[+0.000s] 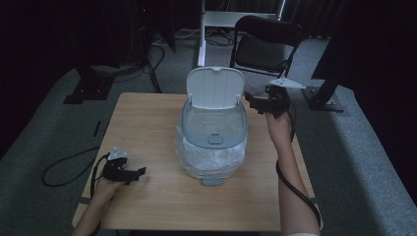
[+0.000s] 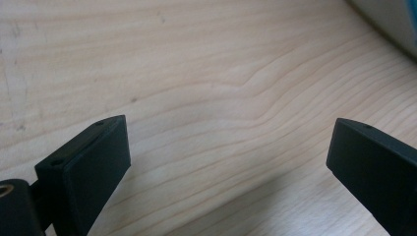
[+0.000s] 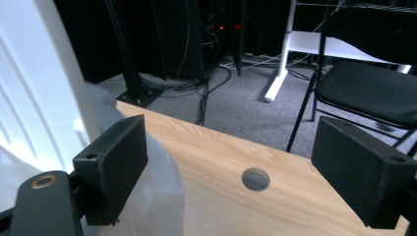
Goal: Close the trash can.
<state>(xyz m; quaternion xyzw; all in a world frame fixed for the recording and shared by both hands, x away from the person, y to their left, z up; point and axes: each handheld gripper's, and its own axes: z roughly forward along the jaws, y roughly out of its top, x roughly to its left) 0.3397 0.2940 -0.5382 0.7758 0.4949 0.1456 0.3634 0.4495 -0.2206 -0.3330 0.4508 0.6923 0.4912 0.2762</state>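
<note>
Claws both gaping, empty | my left claw low on worktop | right claw raised beside bin lid

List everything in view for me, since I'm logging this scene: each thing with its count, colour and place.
table: one, light wood, centre of the high view
bin: one, white and grey with a clear liner, mid-table
bin lid: one, white, standing open at the bin's far side
folding chair: one, black, on the floor beyond the table
white desk frame: one, behind the table
carpet: grey, around the table
floor cables: several, black, far left
left hand-held gripper: black, jaws open, near left of the table
right hand-held gripper: black, jaws open, beside the lid
forearms: two, from the near edge
</note>
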